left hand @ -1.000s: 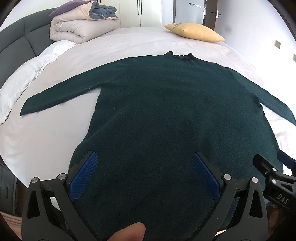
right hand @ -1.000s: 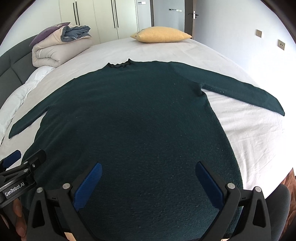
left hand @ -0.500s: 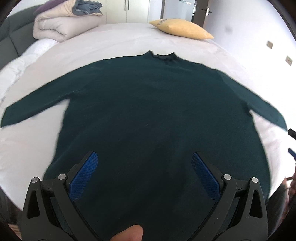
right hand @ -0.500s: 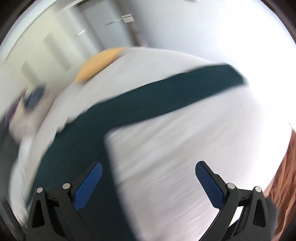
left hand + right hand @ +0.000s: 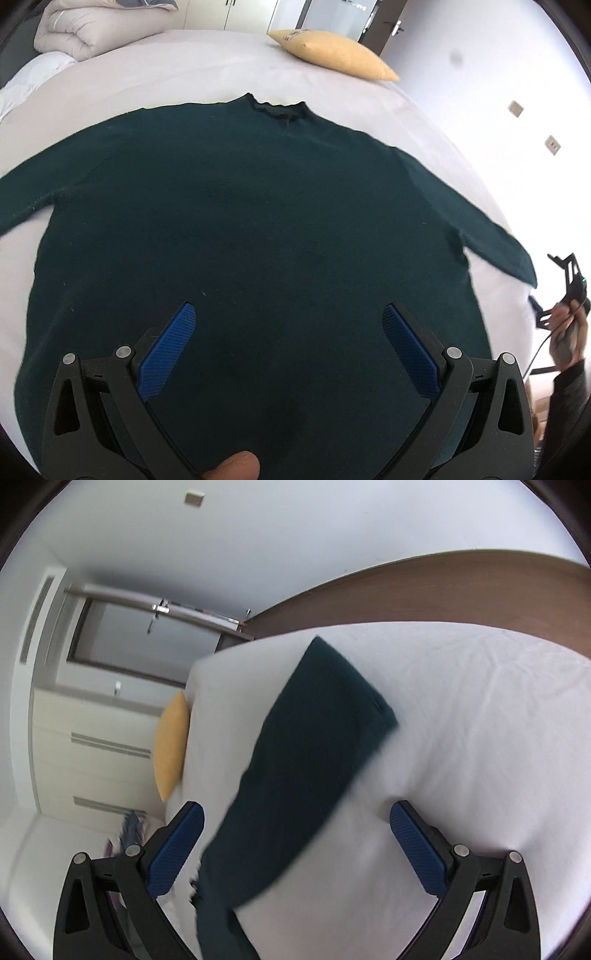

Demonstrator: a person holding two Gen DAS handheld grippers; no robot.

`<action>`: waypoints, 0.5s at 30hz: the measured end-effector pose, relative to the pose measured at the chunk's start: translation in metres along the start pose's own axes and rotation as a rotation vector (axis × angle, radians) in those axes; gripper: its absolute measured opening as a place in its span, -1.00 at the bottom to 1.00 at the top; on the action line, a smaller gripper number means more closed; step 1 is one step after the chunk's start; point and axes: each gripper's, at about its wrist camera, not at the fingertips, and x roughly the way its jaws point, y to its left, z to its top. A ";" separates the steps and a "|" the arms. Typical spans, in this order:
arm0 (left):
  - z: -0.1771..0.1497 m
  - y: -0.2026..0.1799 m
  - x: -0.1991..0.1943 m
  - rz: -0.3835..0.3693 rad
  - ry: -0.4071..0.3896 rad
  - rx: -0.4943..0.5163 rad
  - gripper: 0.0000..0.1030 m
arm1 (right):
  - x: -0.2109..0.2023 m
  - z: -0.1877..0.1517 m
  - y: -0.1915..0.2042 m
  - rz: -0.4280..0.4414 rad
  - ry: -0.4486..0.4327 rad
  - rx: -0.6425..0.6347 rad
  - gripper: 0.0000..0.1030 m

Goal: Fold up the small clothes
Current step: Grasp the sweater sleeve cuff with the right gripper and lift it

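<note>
A dark green long-sleeved sweater (image 5: 251,236) lies flat on the white bed (image 5: 207,66), collar away from me, sleeves spread to both sides. My left gripper (image 5: 288,332) is open and empty, hovering over the sweater's lower body. My right gripper (image 5: 295,830) is open and empty above the sweater's right sleeve (image 5: 314,746), whose cuff end points away from it. The right gripper also shows in the left wrist view (image 5: 561,295), past the right cuff at the bed's right side.
A yellow pillow (image 5: 332,59) lies at the bed's far end, also in the right wrist view (image 5: 170,746). A folded duvet (image 5: 81,26) sits at the far left. A wooden floor (image 5: 443,590), door and wardrobes lie beyond the bed.
My right gripper swung away from the sweater's hem to the right sleeve and turned sideways. My left gripper shifted right and slightly forward over the body. Both stayed open.
</note>
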 end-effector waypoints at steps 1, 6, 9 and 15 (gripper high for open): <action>0.001 0.001 0.003 0.005 -0.007 -0.001 1.00 | 0.001 0.003 0.001 0.007 -0.008 0.011 1.00; 0.012 0.016 0.014 -0.020 -0.015 -0.066 1.00 | 0.010 0.010 0.011 0.037 -0.023 0.037 0.93; 0.017 0.019 0.024 -0.024 -0.008 -0.071 1.00 | 0.005 0.005 0.006 0.026 -0.058 0.037 0.77; 0.021 0.028 0.035 -0.056 0.003 -0.096 1.00 | 0.014 0.013 0.006 -0.019 -0.082 -0.011 -0.16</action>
